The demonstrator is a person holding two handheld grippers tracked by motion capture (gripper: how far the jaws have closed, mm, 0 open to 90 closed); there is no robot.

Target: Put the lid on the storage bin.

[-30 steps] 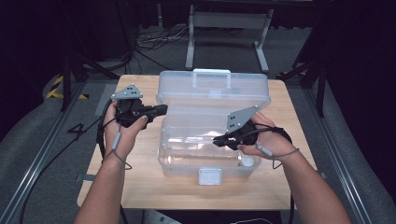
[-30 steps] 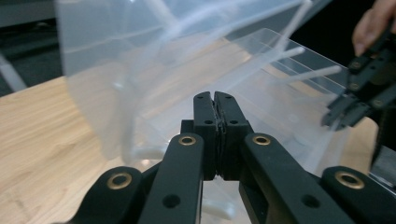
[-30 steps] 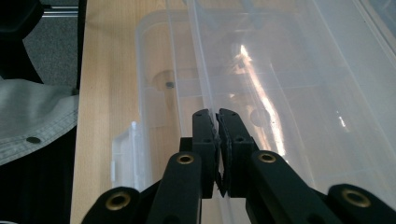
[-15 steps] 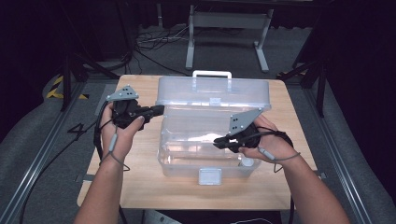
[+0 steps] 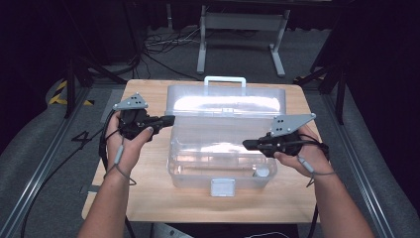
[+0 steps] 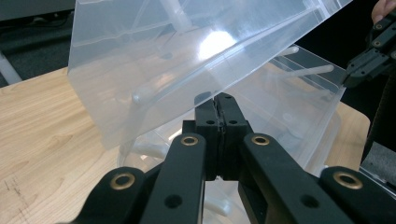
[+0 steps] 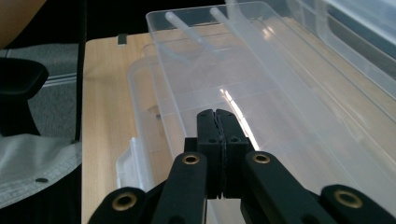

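A clear plastic toolbox (image 5: pixel 223 168) stands mid-table with its lid (image 5: pixel 228 101) raised toward the far side. My left gripper (image 5: pixel 171 119) is shut, and its tips rest against the lid's left edge. In the left gripper view the closed tips (image 6: pixel 219 100) sit right under the slanted lid (image 6: pixel 163 60). My right gripper (image 5: pixel 246 144) hovers over the right part of the open box. Its jaws have just closed with nothing between them. In the right gripper view its tips (image 7: pixel 216 113) point along a clear inner tray (image 7: pixel 280 93).
The wooden table (image 5: pixel 148 193) has bare margins left, right and in front of the box. A white carry handle (image 5: pixel 225 79) tops the lid and a latch (image 5: pixel 222 187) hangs at the front. A small white item (image 5: pixel 261 172) lies in the box's right corner. Dark floor, cables and stands surround the table.
My right gripper has shifted to the right and slightly up over the box. The left hand and the lid have stayed put.
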